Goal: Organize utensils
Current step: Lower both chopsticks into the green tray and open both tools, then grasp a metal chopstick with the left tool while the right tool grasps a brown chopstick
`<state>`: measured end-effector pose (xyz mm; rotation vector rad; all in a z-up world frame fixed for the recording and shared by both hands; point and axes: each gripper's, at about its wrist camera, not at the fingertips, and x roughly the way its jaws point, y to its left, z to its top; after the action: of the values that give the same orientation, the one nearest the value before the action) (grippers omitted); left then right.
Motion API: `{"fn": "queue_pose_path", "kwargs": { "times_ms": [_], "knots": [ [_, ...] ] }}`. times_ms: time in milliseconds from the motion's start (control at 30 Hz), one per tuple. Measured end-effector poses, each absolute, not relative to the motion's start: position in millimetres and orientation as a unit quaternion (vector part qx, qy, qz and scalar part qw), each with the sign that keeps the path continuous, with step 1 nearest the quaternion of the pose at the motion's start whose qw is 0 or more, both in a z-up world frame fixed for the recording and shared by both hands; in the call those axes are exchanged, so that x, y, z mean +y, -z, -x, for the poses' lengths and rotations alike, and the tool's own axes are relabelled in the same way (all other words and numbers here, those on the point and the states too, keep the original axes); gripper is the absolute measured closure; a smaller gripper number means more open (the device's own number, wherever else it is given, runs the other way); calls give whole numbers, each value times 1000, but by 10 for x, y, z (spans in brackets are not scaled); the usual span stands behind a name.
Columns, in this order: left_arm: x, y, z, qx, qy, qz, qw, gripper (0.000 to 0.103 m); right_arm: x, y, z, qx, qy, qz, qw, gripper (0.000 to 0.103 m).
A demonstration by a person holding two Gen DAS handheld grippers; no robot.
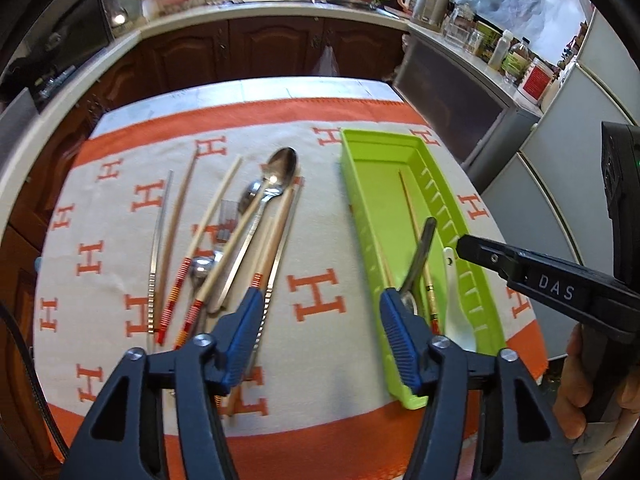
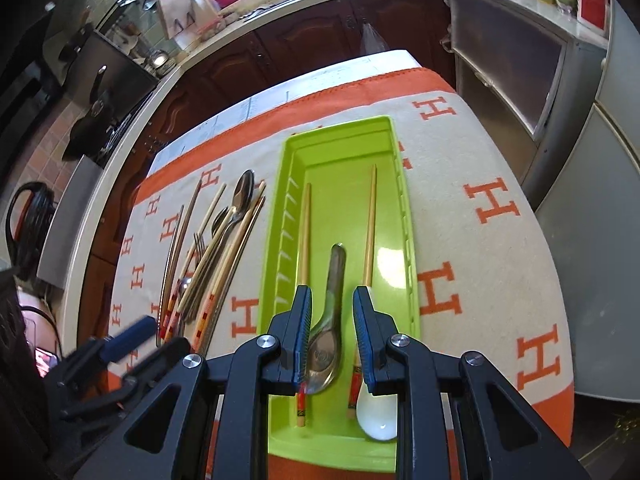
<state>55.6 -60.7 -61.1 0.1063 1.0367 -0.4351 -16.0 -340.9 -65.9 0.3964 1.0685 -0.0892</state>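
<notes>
A lime green tray [image 1: 362, 148] [image 2: 340, 136] lies on the right of the cloth. It holds two wooden chopsticks [image 2: 306, 232], a metal spoon [image 2: 332, 300] [image 1: 420, 256] and a white ceramic spoon [image 2: 378, 412] [image 1: 460, 320]. A pile of chopsticks, spoons [image 1: 280, 168] and a fork [image 1: 226, 216] lies left of the tray; the pile shows in the right wrist view too [image 2: 216, 248]. My left gripper [image 1: 320, 300] is open and empty, hovering between pile and tray. My right gripper [image 2: 332, 292] is open above the metal spoon, not gripping it.
The table carries an orange and cream cloth [image 1: 316, 292] with H marks. Kitchen counters [image 1: 280, 8] and dark cabinets run behind. A grey fridge [image 1: 560, 184] stands at the right. The right gripper's body [image 1: 560, 284] reaches over the tray's right side.
</notes>
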Motion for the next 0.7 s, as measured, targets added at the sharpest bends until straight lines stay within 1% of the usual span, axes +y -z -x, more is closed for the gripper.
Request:
{"fn": "queue_pose_path", "kwargs": {
  "times_ms": [200, 267, 700],
  "knots": [
    [-394, 499, -412, 454, 181, -62, 870, 26, -3124, 577, 314, 504, 35, -160, 848, 81],
    [-325, 481, -367, 445, 174, -66, 876, 24, -3036, 545, 355, 503, 29, -153, 850, 81],
    [101, 404, -247, 427, 147, -44, 891, 23, -2310, 424, 498, 503, -11, -103, 858, 77]
  ]
}}
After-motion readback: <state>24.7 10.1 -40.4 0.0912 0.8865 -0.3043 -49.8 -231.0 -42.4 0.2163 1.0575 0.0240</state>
